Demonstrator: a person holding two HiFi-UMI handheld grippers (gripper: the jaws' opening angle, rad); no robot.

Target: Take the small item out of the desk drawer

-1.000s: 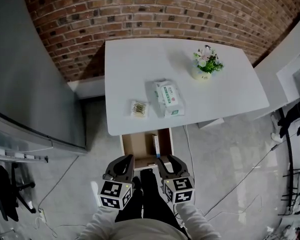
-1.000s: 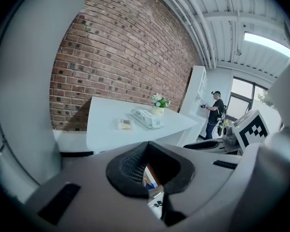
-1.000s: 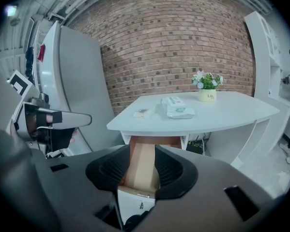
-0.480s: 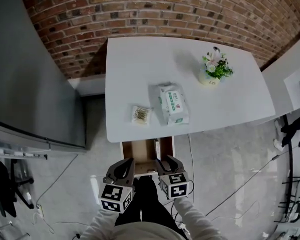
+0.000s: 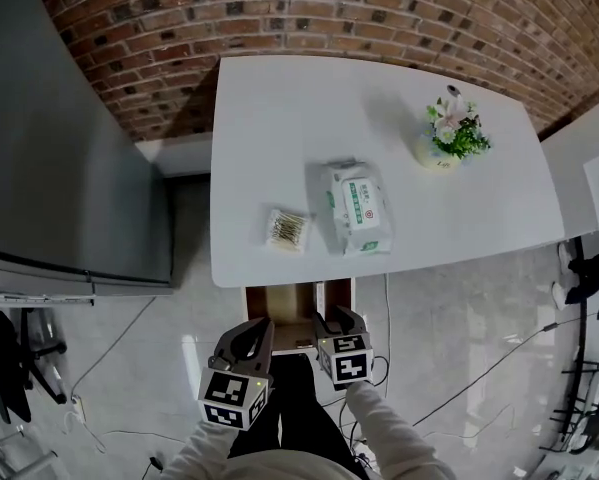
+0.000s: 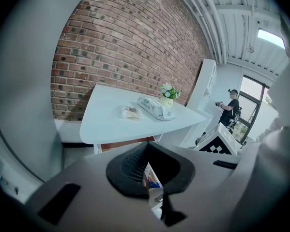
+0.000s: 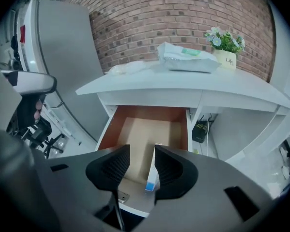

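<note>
The wooden drawer (image 5: 282, 306) stands pulled out under the front edge of the white desk (image 5: 279, 118). In the right gripper view a slim white box with a blue end (image 7: 151, 174) lies along the drawer's (image 7: 135, 129) right side. My right gripper (image 7: 141, 153) hangs over the drawer's front, jaws open, the box in the gap close to the right pad and not pressed. In the head view that gripper (image 5: 333, 324) hides most of the box. My left gripper (image 5: 245, 340) waits left of it, outside the drawer, jaws apart (image 6: 157, 161).
On the desk lie a wipes pack (image 5: 357, 206), a small clear packet (image 5: 288, 230) and a flower pot (image 5: 455, 133). A tall grey cabinet (image 5: 69, 168) stands left, a brick wall behind. Cables trail on the floor at the right. A person (image 6: 230, 108) stands far off.
My right gripper has moved forward over the drawer's front part, with the box now between its jaws. The left gripper stayed about where it was. The head view has shifted.
</note>
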